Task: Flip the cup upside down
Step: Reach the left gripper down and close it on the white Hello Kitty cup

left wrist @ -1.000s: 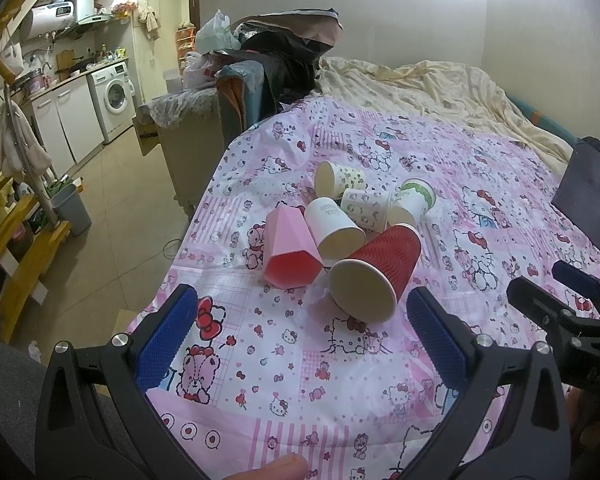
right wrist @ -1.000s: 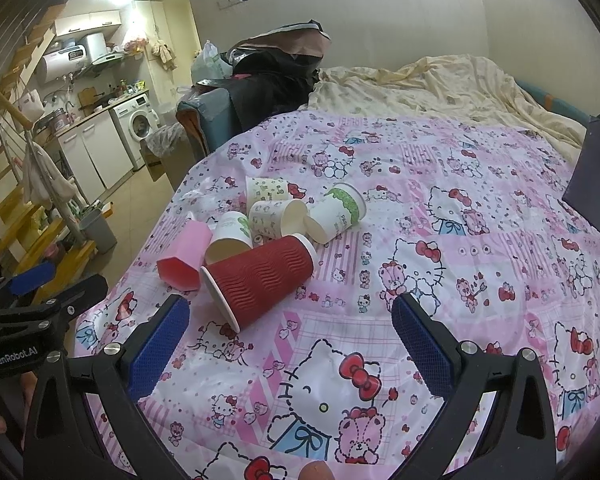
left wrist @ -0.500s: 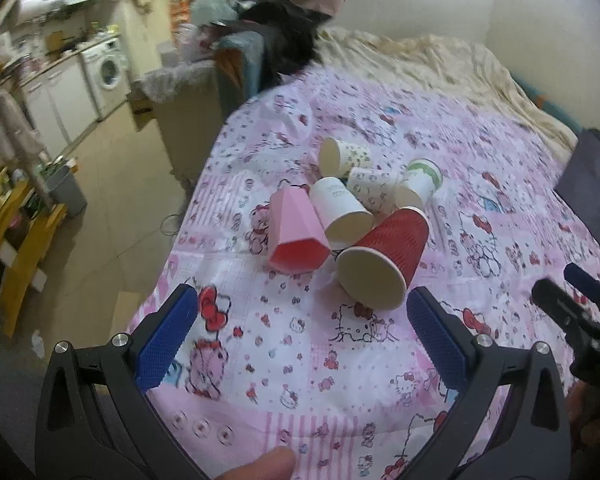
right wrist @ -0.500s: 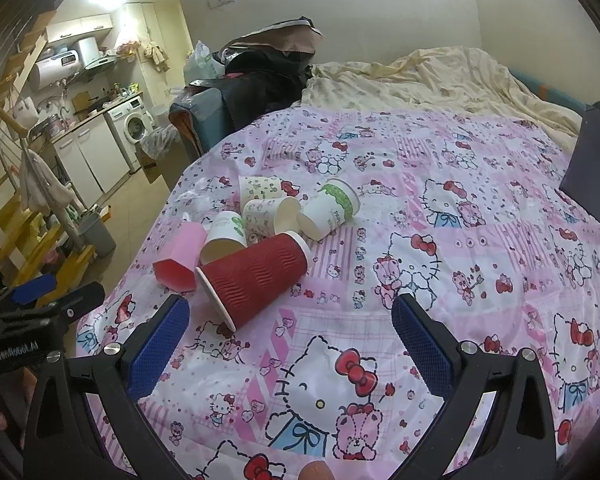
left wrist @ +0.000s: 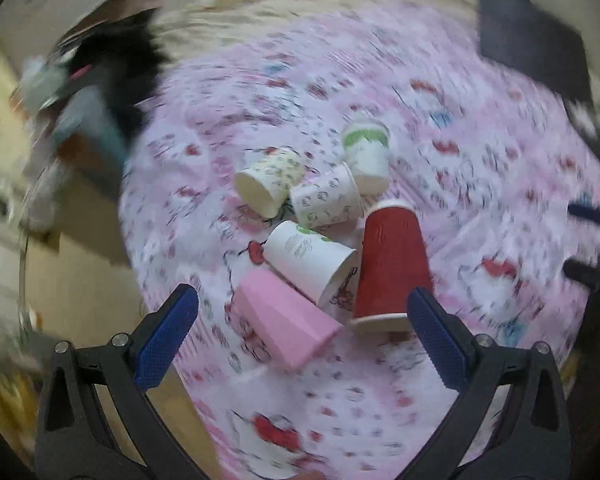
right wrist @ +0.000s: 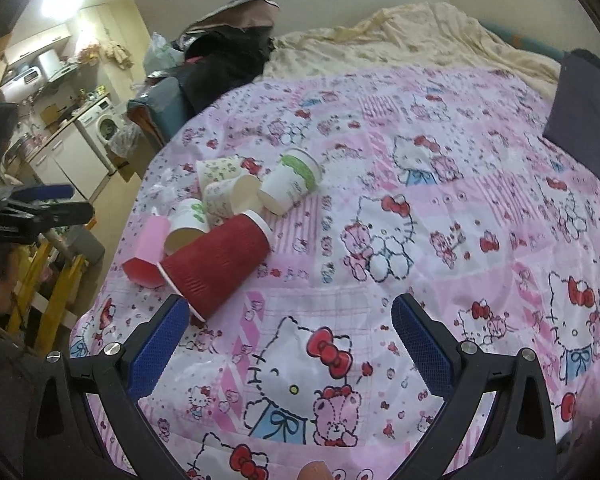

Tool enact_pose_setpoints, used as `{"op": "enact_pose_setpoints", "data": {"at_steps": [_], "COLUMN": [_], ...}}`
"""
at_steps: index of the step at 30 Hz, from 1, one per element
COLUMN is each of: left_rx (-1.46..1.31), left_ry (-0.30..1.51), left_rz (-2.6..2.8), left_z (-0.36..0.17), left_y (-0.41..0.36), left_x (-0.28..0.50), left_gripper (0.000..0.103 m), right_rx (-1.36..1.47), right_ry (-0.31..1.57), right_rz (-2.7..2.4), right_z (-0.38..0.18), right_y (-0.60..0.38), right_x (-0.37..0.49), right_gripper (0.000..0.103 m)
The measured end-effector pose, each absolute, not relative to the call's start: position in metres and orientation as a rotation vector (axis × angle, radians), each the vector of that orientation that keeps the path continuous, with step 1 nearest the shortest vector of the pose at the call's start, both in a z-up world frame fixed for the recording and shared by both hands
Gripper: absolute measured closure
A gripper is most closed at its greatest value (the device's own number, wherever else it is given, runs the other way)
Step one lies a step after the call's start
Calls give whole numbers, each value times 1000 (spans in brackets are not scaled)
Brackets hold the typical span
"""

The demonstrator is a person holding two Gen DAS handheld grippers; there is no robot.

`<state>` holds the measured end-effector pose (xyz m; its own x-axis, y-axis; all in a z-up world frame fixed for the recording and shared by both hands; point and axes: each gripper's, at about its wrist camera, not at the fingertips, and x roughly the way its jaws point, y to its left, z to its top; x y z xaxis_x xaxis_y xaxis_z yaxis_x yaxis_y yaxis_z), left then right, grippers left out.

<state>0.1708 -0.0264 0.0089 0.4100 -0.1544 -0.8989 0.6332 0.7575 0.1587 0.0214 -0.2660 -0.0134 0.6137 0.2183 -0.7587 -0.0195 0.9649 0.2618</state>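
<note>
Several cups lie on their sides in a cluster on the pink Hello Kitty bedspread [right wrist: 380,184]. A large red ribbed cup [left wrist: 390,268] [right wrist: 216,264] lies nearest, beside a pink faceted cup [left wrist: 286,324] [right wrist: 150,250] and a white cup with a green logo [left wrist: 310,258] [right wrist: 188,224]. Behind lie two patterned cups [left wrist: 326,198] [left wrist: 268,182] and a green-rimmed cup [left wrist: 368,148] [right wrist: 292,184]. My left gripper [left wrist: 300,342] is open, above the near end of the pink cup; its view is motion-blurred. My right gripper [right wrist: 290,344] is open and empty, over bare bedspread right of the red cup.
A cream duvet [right wrist: 400,48] covers the far bed. Dark bags [right wrist: 224,60] are piled at the far left corner. A dark flat object [right wrist: 584,104] lies at the right edge. Left of the bed are floor, a washing machine [right wrist: 104,126] and yellow rails [right wrist: 40,280].
My left gripper has swung over the cups and now looks down on them from closer, with heavy blur. My right gripper has edged slightly forward. Both stay open.
</note>
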Motion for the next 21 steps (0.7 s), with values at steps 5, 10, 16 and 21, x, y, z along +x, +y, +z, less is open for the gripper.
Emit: {"op": "enact_pose_setpoints", "data": {"at_steps": [5, 10, 16, 21], "left_rx": [796, 1037, 1247, 1359], "left_ry": [999, 969, 986, 980], "left_rz": [-654, -791, -877, -911], "left_z": [-8, -25, -54, -71], "left_y": [-59, -92, -124, -141], "left_x": [188, 203, 221, 237], "left_gripper": [0, 0, 8, 11], "right_rx": [290, 308, 408, 470], "right_ry": [930, 952, 1014, 1028], "right_rz": [159, 155, 163, 188], "right_z": [-17, -22, -36, -40], "right_y": [-272, -276, -289, -293], "right_x": [24, 29, 37, 40], "right_gripper": [0, 0, 0, 0]}}
